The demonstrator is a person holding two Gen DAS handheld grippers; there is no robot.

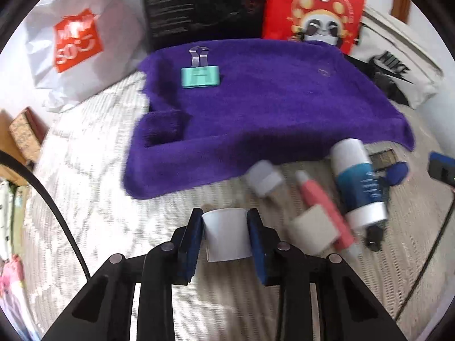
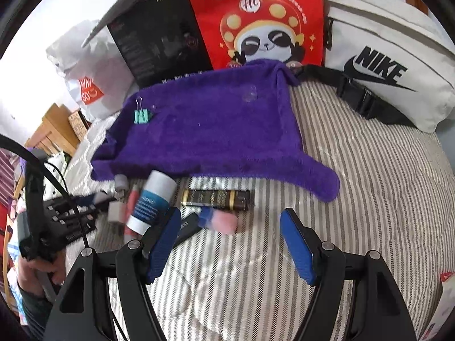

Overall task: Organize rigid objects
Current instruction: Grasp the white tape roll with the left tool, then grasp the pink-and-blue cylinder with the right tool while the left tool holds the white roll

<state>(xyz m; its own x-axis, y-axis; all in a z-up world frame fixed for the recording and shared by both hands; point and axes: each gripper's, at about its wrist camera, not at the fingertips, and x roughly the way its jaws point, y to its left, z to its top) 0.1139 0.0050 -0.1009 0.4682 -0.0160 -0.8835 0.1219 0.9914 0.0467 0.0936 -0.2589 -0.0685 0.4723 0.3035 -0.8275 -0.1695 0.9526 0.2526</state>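
A small white cylinder point(image 1: 226, 234) sits clamped between the blue pads of the left gripper point(image 1: 225, 227), above the striped bedding point(image 1: 93, 187). At about one o'clock from it lie a grey cube point(image 1: 311, 233), a pink tube point(image 1: 324, 213) and a blue-and-white bottle point(image 1: 357, 182). A teal binder clip point(image 1: 200, 76) rests on the purple towel point(image 1: 270, 108) at twelve o'clock. The right gripper point(image 2: 231, 244) stands wide apart, holding nothing; a pink-and-blue object point(image 2: 220, 220) lies at twelve o'clock beyond it.

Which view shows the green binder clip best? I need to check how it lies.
The left wrist view: the green binder clip lies flat on the purple towel, large and unobstructed, silver handles pointing away. In the right wrist view it is small, near the towel's left edge, details hard to read.
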